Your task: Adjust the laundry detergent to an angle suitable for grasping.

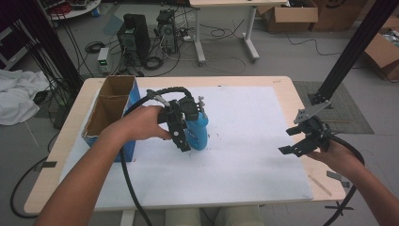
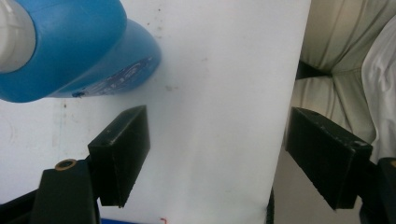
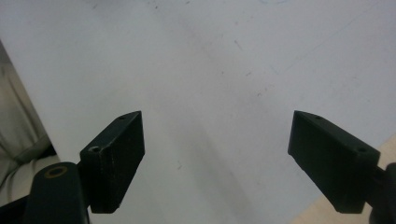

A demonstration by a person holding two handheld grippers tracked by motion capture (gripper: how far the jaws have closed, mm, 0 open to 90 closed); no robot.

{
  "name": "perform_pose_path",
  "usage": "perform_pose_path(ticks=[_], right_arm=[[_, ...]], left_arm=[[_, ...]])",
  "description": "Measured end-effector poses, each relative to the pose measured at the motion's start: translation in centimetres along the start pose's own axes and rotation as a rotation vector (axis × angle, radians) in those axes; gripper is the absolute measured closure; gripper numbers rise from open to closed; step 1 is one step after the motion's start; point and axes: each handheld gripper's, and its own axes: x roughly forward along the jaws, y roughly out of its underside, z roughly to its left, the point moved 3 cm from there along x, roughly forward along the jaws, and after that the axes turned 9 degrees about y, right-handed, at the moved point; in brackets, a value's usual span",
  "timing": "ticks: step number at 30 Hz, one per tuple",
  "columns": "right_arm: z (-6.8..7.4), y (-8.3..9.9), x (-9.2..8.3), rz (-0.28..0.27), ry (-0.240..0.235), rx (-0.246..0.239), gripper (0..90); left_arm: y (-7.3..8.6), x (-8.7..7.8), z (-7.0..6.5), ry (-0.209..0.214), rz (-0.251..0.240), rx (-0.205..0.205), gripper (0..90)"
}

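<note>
A blue bottle (image 1: 199, 129) with a pale top stands upright on the white mat (image 1: 244, 122), left of its centre. My left gripper (image 1: 182, 141) hangs just to the left of the bottle, pointing down, close to it or touching its side. In the left gripper view the bottle (image 2: 79, 51) lies at the upper left, outside the gap, and the left gripper (image 2: 215, 135) is open with only mat between its jaws. My right gripper (image 1: 287, 141) hovers open near the mat's right edge. In the right gripper view the right gripper (image 3: 217, 140) has bare mat between its jaws.
An open cardboard box (image 1: 112, 110) with blue sides stands at the table's left, just behind my left forearm. The wooden table (image 1: 287, 89) borders the mat. A black frame post (image 1: 348, 56) rises at the right. Computers and cables sit on the floor beyond.
</note>
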Motion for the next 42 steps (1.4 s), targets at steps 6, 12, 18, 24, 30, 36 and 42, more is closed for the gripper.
perform_pose_path(ticks=[6, 12, 18, 24, 30, 36, 42], right_arm=[[0.0, 0.8, 0.7, -0.130, 0.045, 0.062, 16.9], [0.2, 1.4, 1.2, -0.249, 0.088, 0.144, 15.1], [0.8, 1.7, 1.9, -0.318, 0.136, 0.176, 15.1], [1.5, 1.9, 2.7, -0.380, 0.182, 0.206, 15.1], [2.6, 1.8, 3.5, -0.470, 0.251, 0.235, 15.3], [3.6, 1.2, 3.9, -0.507, 0.294, 0.250, 15.1], [4.7, 0.6, 4.2, -0.526, 0.328, 0.242, 15.0]], left_arm=[[0.1, 0.1, 0.2, -0.002, -0.004, 0.001, 22.7], [0.4, 0.2, 0.2, 0.003, -0.002, -0.006, 22.7], [0.8, 0.4, 0.4, 0.000, -0.005, -0.015, 22.5], [1.0, 0.5, 0.4, -0.005, -0.005, -0.011, 22.4], [1.3, 0.6, 0.5, -0.003, -0.002, -0.016, 22.4], [1.4, 0.6, 0.5, -0.005, -0.001, -0.018, 22.5], [1.6, 0.6, 0.4, -0.006, -0.002, -0.016, 22.5]])
